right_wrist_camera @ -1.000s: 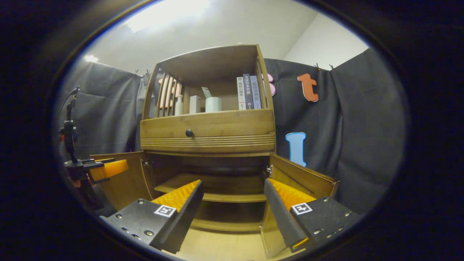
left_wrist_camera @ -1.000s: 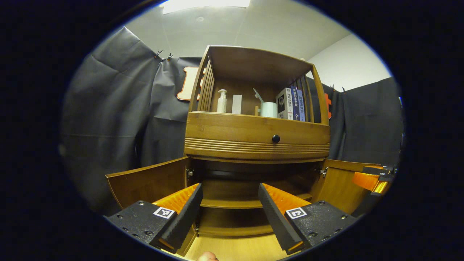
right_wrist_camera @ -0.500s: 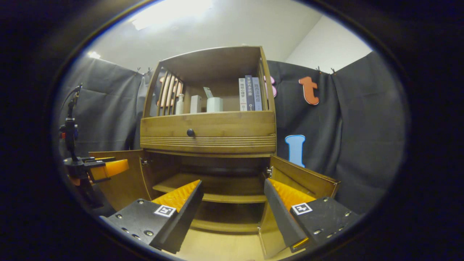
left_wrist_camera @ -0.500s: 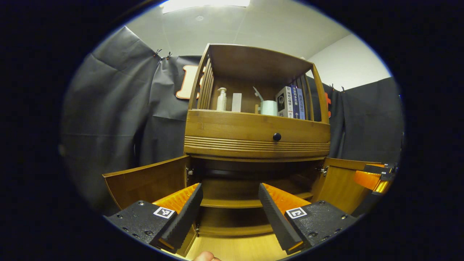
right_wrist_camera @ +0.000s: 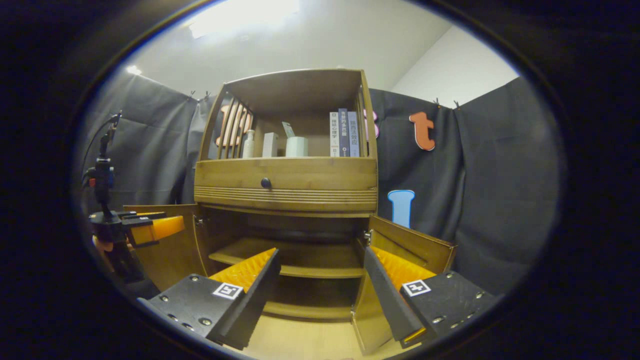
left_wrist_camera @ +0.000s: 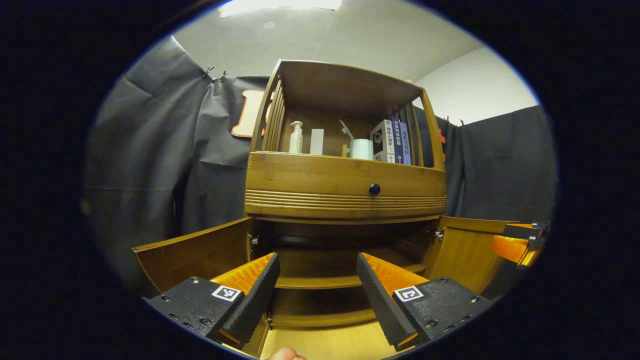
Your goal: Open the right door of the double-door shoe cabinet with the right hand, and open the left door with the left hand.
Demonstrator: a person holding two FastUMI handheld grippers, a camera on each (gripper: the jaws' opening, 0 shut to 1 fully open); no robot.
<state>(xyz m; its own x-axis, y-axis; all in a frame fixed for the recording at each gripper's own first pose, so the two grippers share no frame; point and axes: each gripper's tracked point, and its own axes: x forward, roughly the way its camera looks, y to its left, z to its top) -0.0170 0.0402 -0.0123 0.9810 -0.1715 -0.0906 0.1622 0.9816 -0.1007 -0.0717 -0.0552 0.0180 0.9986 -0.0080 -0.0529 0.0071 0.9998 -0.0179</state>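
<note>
While both doors of the shoe cabinet [left_wrist_camera: 345, 185] are standing open, I am holding the left gripper [left_wrist_camera: 317, 280] in front of the lower compartment with its jaws spread wide and nothing between them. Its fingers [left_wrist_camera: 252, 292] are framing the inner shelf [left_wrist_camera: 315, 281] without touching it. In the left gripper view the left door [left_wrist_camera: 195, 252] is swinging out toward the near left, and the right door [left_wrist_camera: 465, 252] is angling out on the far side, hinged at the cabinet's edge.

I am seeing the right gripper [left_wrist_camera: 517, 245] at the right rim of the left gripper view, just beside the right door; I cannot tell whether it is touching the wood. In the right gripper view the right gripper [right_wrist_camera: 320, 277] is also gaping wide, gripping nothing, with the right door [right_wrist_camera: 410, 245] just behind its right finger. I am spotting the left gripper [right_wrist_camera: 150, 227] there at the far left, near the left door [right_wrist_camera: 167, 250].

Above the doors, a drawer front with a dark knob [left_wrist_camera: 374, 189] is sitting shut. On the open top shelf I am making out a pump bottle [left_wrist_camera: 296, 137], a pale cup [left_wrist_camera: 361, 149] and a few upright books [left_wrist_camera: 392, 141].
</note>
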